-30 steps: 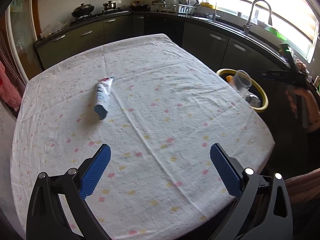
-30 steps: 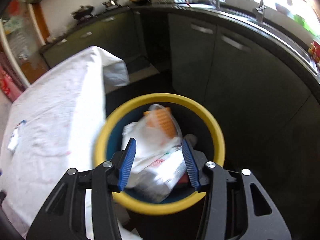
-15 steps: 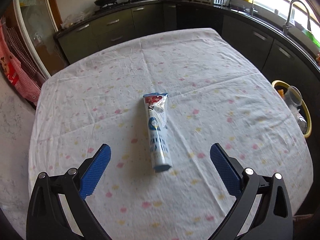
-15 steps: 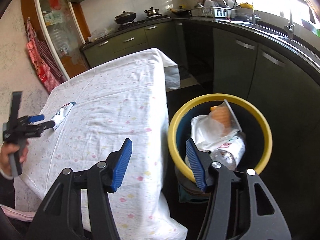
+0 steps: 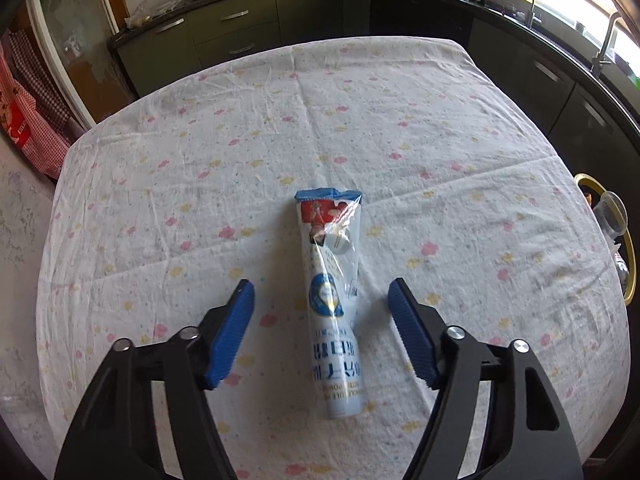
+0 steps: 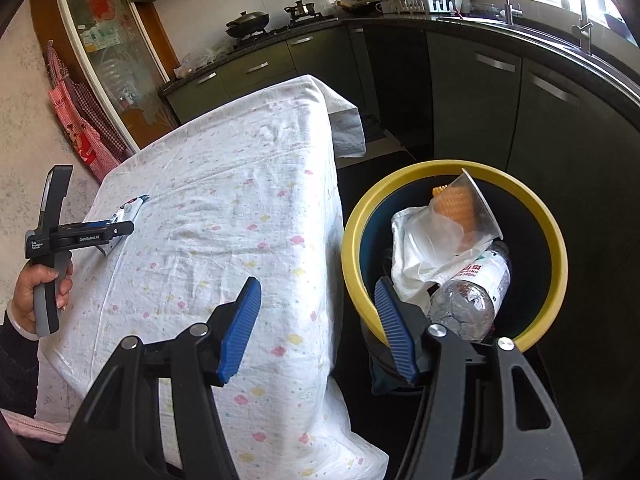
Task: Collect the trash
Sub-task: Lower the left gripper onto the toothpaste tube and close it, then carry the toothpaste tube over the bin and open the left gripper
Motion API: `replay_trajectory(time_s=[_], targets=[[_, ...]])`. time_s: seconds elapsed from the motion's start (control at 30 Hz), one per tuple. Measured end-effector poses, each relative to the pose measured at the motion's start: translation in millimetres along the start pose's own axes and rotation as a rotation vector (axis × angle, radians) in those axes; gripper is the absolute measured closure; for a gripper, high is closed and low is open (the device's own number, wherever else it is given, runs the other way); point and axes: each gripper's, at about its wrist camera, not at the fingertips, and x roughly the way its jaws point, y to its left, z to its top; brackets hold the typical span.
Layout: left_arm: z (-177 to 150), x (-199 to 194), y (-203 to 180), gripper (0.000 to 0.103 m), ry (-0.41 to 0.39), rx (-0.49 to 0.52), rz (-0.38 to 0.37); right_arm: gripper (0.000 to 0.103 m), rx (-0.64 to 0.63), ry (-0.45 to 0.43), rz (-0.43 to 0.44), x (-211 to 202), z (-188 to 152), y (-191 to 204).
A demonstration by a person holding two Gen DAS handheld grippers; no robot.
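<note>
In the left wrist view, the left gripper (image 5: 320,328) fills the lower frame, its jaws just narrowed but clear of the tube (image 5: 334,300) lying between them on the flowered tablecloth (image 5: 440,128). The tube's long axis runs bottom to top at frame centre, crimped blue end far. The right gripper (image 6: 316,320) hangs spread and empty; beyond it, right of centre, stands the yellow-rimmed bin (image 6: 556,248) of trash.

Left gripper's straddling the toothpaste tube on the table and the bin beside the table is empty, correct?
Not quite. The bin is not empty: the right wrist view shows a plastic bottle, a white bag and a clear cup in it. The left gripper does straddle the toothpaste tube, pads apart.
</note>
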Motion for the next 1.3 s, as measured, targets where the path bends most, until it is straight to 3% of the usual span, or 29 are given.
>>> replay_trajectory(time_s=[0.1,0.3,0.6,0.8,0.97,1.13,1.3], targets=[[1.7,0.4,-0.5,0.043,-0.001,-0.006,-0.019,0.046,0.002,0.001,0.004,0.8,-0.2,-0.4],[-1.4,-5.4,-2.1,0.079,-0.019,-0.001,-0.025,0.046,0.007,0.002,0.012,0.5,-0.8,-1.6],[-15.3,-45.7,-30.4,0.081,-0.07,0.064,-0.098,0.046,0.037,-0.023,0.009,-9.4,-2.4,-10.0],[-16.4,-90.1,-108.9,0.081,-0.123,0.239,-0.234,0.046,0.113,-0.115,-0.094,-43.5,-4.0,-41.8],[-10.4,-105.5,-186.3,0.081,-0.111,0.383,-0.374,0.046,0.192,-0.181,-0.17,-75.9,-13.1,-78.2],[2.8,-99.0,-261.5,0.081,-0.075,0.494,-0.45,0.046,0.242,-0.196,-0.188,-88.2,-25.8,-104.7],[26.0,-68.1,-317.2,0.081,-0.015,0.488,-0.481,0.046,0.285,-0.193,-0.184,-90.5,-38.8,-127.2]])
